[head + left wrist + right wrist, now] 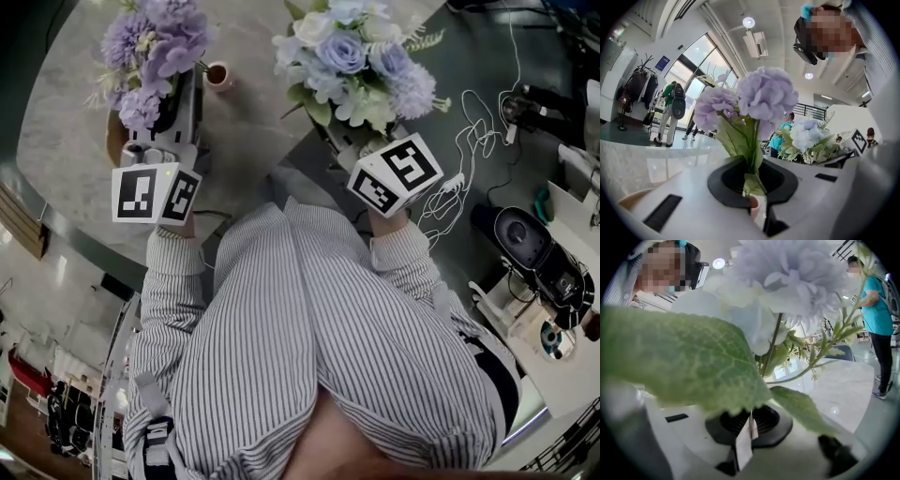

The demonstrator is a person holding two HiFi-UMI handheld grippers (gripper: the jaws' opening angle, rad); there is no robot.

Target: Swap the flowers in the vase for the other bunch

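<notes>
The person in the striped shirt (309,328) held one claw in each hand over the grey stone worktop (244,131). The left claw (176,108) was at the left side, with its marker cube nearest the person. It was clenched on the stems of the purple bunch (155,52). In the left gripper view the green stems went down between the closed jaws of the left claw (752,187), and the purple bunch (764,96) stood up tall above them. The right claw (354,141) was at the right side, at the edge of the worktop. It was clenched on the stems of the blue and white bunch (352,66). In the right gripper view thin stems and a small white tag (743,446) sat between the closed jaws of the right claw (747,427). A big green leaf (684,362) covered much of that view, and the pale flowers of the blue and white bunch (787,277) were above it. The small pink vase (217,75) stood on the worktop at the far side, between the two bunches and nearer the purple one. It touched neither bunch, and its dark mouth showed. The two bunches were well apart from each other. Thin white cables (469,141) lay on the dark floor to the right.
</notes>
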